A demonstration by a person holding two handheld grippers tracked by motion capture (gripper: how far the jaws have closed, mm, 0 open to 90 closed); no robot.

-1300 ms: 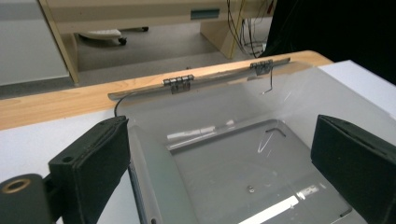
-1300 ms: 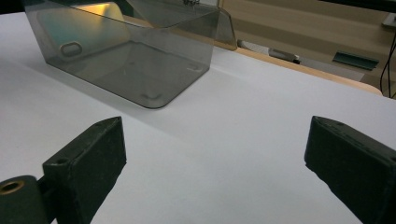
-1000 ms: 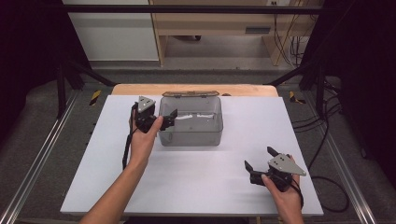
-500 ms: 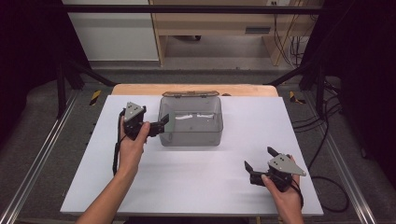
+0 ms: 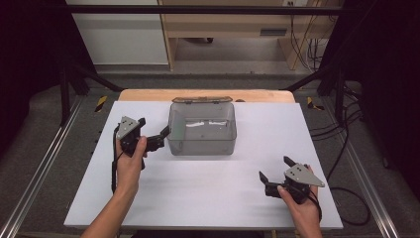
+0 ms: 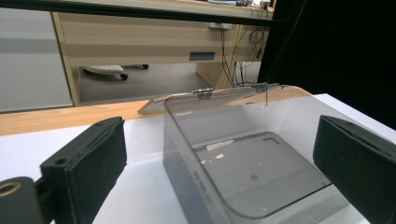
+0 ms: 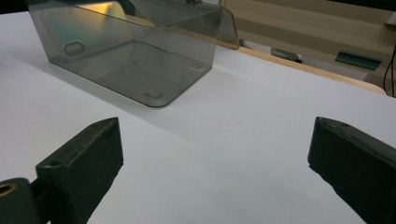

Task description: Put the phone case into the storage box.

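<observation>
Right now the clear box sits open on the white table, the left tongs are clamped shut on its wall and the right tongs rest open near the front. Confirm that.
Not quite: the left tongs are open, beside the clear box and gripping nothing, as the left gripper view shows. The rest stands: box open on the white table, right tongs open near the front.

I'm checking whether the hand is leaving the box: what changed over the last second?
The left gripper drew back leftward from the clear box, off its left wall, and now sits beside it with jaws open, holding nothing. The box kept its place, lid open. The right gripper stayed open at the table's near right.
</observation>
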